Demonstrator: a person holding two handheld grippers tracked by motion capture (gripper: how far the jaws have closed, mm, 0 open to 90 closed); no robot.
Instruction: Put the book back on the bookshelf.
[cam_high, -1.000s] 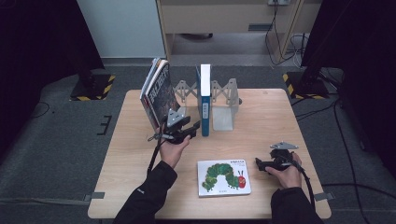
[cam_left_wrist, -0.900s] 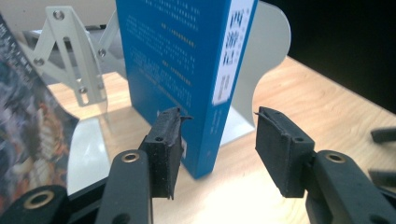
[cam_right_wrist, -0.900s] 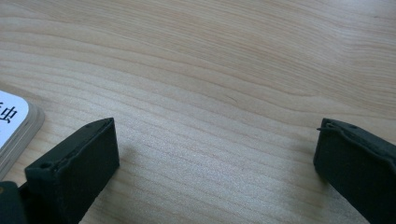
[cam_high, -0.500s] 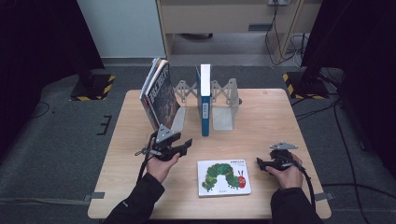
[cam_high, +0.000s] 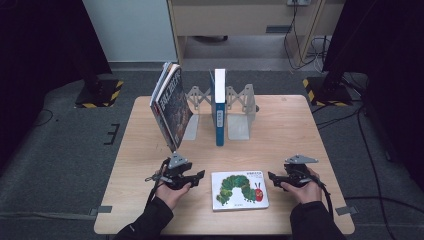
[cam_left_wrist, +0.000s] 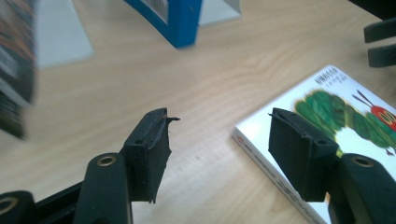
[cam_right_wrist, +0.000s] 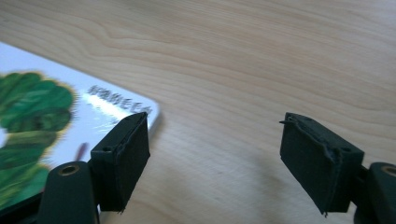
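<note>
High view, leaning books, left claw view, caterpillar book corner

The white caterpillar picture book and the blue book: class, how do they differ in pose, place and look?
The white caterpillar picture book lies flat, cover up; the blue book stands upright on its edge. The caterpillar book sits at the near edge of the wooden table, between the two grippers; the blue book stands farther back, among grey metal bookends. Both rest on the table, ungripped.

Flat book btwn left tool & right tool; bookends behind.
</note>
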